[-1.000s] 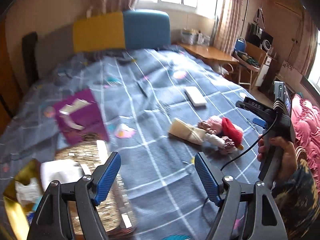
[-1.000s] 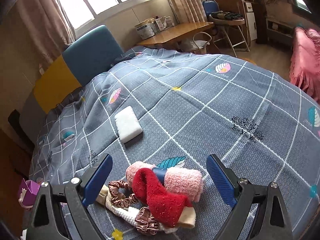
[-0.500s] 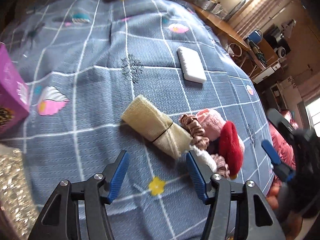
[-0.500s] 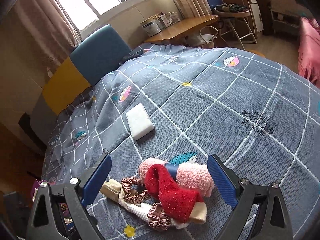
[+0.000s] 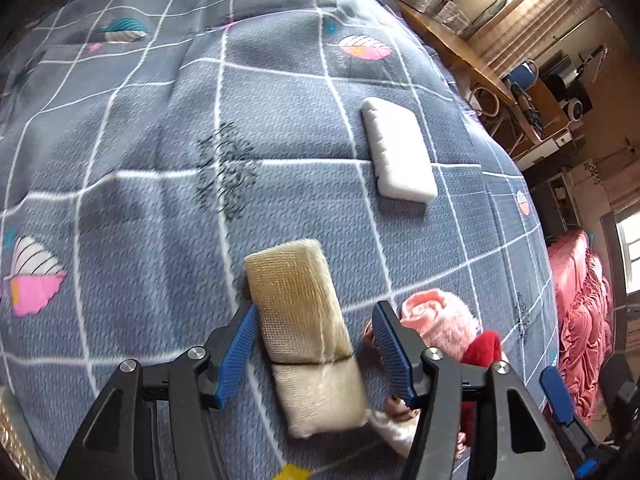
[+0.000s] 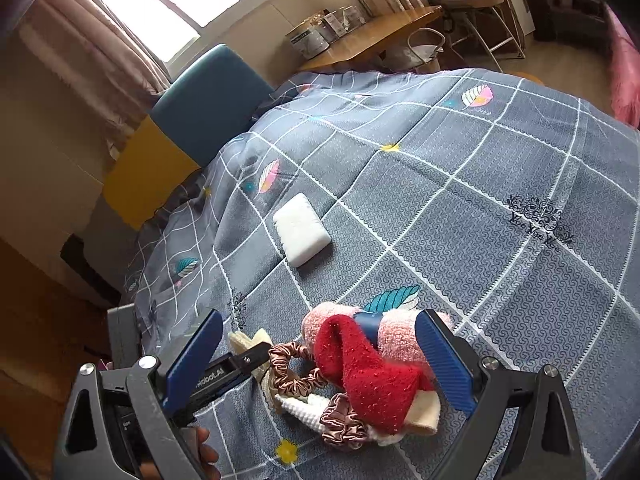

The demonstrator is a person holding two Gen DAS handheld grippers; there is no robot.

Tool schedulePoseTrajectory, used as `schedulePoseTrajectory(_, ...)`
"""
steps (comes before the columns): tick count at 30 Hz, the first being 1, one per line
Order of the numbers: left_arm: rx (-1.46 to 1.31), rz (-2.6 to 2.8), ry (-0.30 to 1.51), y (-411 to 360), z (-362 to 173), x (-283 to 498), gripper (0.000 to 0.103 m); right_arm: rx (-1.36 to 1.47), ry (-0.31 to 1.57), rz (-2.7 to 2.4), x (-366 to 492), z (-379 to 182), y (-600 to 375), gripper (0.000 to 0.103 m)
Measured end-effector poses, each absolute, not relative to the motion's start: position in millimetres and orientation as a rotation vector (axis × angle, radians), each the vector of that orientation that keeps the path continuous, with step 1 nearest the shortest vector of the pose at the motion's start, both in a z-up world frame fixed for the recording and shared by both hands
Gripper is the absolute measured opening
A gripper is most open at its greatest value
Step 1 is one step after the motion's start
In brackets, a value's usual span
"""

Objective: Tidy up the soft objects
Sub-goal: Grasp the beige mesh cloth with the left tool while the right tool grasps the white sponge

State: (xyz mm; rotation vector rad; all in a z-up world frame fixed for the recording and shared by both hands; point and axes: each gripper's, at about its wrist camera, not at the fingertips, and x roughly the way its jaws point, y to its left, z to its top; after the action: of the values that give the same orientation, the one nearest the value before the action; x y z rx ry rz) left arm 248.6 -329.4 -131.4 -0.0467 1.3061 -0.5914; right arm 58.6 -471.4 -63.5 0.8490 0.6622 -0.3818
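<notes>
A folded beige cloth [image 5: 288, 272] lies on the grey checked bedspread [image 5: 140, 160]. My left gripper [image 5: 316, 312] points down over it and stands open. The cloth lies between its blue pads: the left pad is at the cloth's edge, the right pad stands clear of it. Just right of it is a heap with a pink rolled towel [image 6: 400, 336], a red sock [image 6: 360, 368] and brown scrunchies [image 6: 294, 364]. My right gripper [image 6: 320, 316] hangs open above that heap, holding nothing. A white foam pad [image 5: 400, 156] lies alone farther up the bed.
A blue and yellow headboard [image 6: 212, 96] closes the far end of the bed. A wooden desk [image 6: 372, 36] with tins and chairs stands beyond the bed. Pink bedding [image 5: 576, 304] lies off the right side. Something gold and glittery [image 5: 8, 432] shows at the left edge.
My left gripper came down and across the bed from the purple box to the beige cloth, its jaws narrowing, and now straddles it. The right gripper tilted a little over the heap.
</notes>
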Motion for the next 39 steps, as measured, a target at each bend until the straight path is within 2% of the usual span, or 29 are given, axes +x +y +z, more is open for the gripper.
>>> schedulePoseTrajectory(11,0.182,-0.508,1.269,-346,-141,240,0.060,0.863,0.679,-0.365,60,-67,-471,0.098)
schedulePoseTrajectory(14,0.252,-0.530,1.231,-354,-140,237,0.043,0.856,0.690,-0.376,61,-69,-471,0.098)
schedulePoseTrajectory(17,0.219,-0.544,1.227,-341,-137,236,0.041,0.841,0.698,-0.385,62,-70,-470,0.098)
schedulePoseTrajectory(22,0.217,-0.495,1.156,-301,-129,212,0.041,0.801,0.723,-0.382,67,-71,-465,0.098)
schedulePoseTrajectory(30,0.197,-0.488,1.164,-266,-150,200,0.043,0.675,0.832,-0.333,90,-74,-448,0.097)
schedulePoseTrajectory(39,0.170,-0.517,1.135,-251,-147,190,0.043,0.448,0.987,-0.369,210,-82,-473,0.097)
